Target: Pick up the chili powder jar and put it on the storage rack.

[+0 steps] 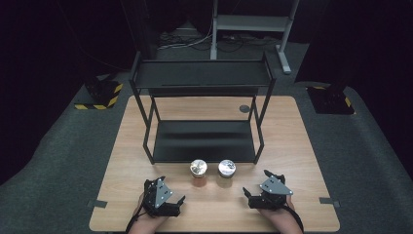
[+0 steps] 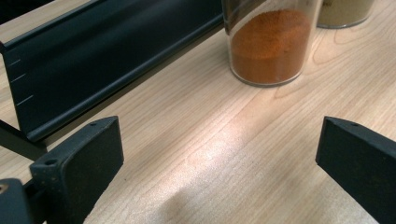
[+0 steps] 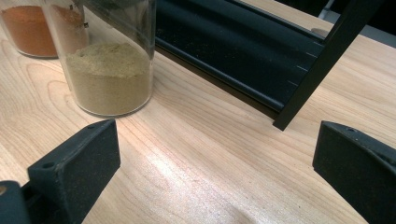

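Black left hand-held gripper (image 1: 171, 193) and right hand-held gripper (image 1: 258, 188), each topped by a grey three-cornered plate; blocky matte jaws, black cables trailing.

Clear jar of orange-red powder (image 2: 271, 44), shiny silver lid. Clear jar of tan-beige powder (image 3: 111, 77), silver lid likewise. Two-tier metal shelf rack (image 1: 202, 73), matt black throughout. Pale wooden table (image 1: 292, 146), light grain pattern. Grey carpet floor (image 1: 370, 161); black-and-yellow striped base plate (image 1: 100, 100).

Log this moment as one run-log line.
left hand-held gripper: open, empty | right hand-held gripper: open, empty | orange spice jar, tan spice jar: upright before shelf rack
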The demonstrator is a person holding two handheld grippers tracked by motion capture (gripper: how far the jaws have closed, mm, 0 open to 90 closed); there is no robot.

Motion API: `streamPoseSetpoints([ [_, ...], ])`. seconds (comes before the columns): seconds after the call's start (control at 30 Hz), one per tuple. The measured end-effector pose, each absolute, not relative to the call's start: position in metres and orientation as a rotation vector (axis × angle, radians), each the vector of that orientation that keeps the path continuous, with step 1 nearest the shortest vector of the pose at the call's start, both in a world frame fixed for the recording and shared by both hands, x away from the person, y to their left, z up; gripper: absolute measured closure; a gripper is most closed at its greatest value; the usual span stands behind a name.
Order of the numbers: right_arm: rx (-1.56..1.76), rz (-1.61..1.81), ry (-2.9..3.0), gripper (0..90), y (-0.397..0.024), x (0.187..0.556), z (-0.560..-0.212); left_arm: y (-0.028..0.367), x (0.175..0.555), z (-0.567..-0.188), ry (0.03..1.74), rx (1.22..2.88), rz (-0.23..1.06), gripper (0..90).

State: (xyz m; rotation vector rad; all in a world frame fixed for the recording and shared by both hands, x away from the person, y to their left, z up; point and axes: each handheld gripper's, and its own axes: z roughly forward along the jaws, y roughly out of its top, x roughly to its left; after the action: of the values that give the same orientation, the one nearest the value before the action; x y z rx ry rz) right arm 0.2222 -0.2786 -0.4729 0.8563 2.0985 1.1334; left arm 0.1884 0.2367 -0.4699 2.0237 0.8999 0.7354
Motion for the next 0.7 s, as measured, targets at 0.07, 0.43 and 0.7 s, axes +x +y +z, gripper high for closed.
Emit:
streamPoseSetpoints([
  [0.07, 0.852, 1.138, 2.095, 0.0, -0.279, 0.221, -0.474, 0.237, 0.190, -0.469, 0.907, 2.027, 0.729, 1.1],
  [0.43, 0.829, 1.126, 2.089, 0.0, -0.277, 0.219, -0.475, 0.226, 0.185, -0.469, 0.864, 2.075, 0.789, 1.1],
  [0.7, 0.838, 1.132, 2.069, 0.0, -0.277, 0.217, -0.476, 0.229, 0.187, -0.469, 0.876, 2.064, 0.769, 1.1],
])
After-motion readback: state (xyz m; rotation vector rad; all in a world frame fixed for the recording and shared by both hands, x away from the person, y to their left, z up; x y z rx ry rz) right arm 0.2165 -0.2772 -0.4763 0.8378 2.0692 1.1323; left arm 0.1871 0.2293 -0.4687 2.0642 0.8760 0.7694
